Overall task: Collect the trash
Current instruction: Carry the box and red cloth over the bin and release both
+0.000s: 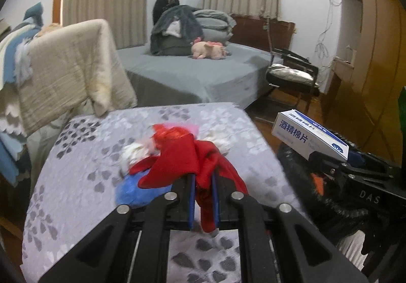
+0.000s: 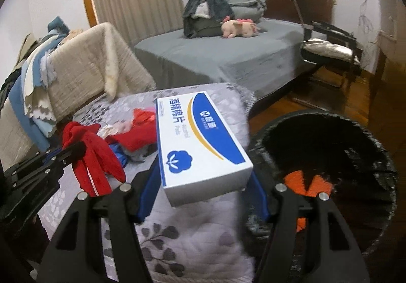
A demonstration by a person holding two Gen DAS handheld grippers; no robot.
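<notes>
My left gripper (image 1: 203,181) is shut on a red cloth scrap (image 1: 187,156) that hangs from its blue pads above the grey leaf-patterned cover (image 1: 83,181); it also shows in the right wrist view (image 2: 91,156). My right gripper (image 2: 203,173) is shut on a white and blue cotton-pad box (image 2: 200,140), held above the cover's right edge beside the black-lined trash bin (image 2: 330,145). The box also shows in the left wrist view (image 1: 309,138). More trash lies on the cover: red wrappers (image 1: 175,133), white crumpled tissue (image 1: 134,153), a blue piece (image 1: 137,191).
Orange trash (image 2: 307,181) lies inside the bin. A beige blanket (image 1: 68,72) hangs over furniture at left. A grey bed (image 1: 192,72) with folded bedding and a pink plush toy (image 1: 208,50) stands behind. A black chair (image 1: 291,74) and wooden cabinets are at right.
</notes>
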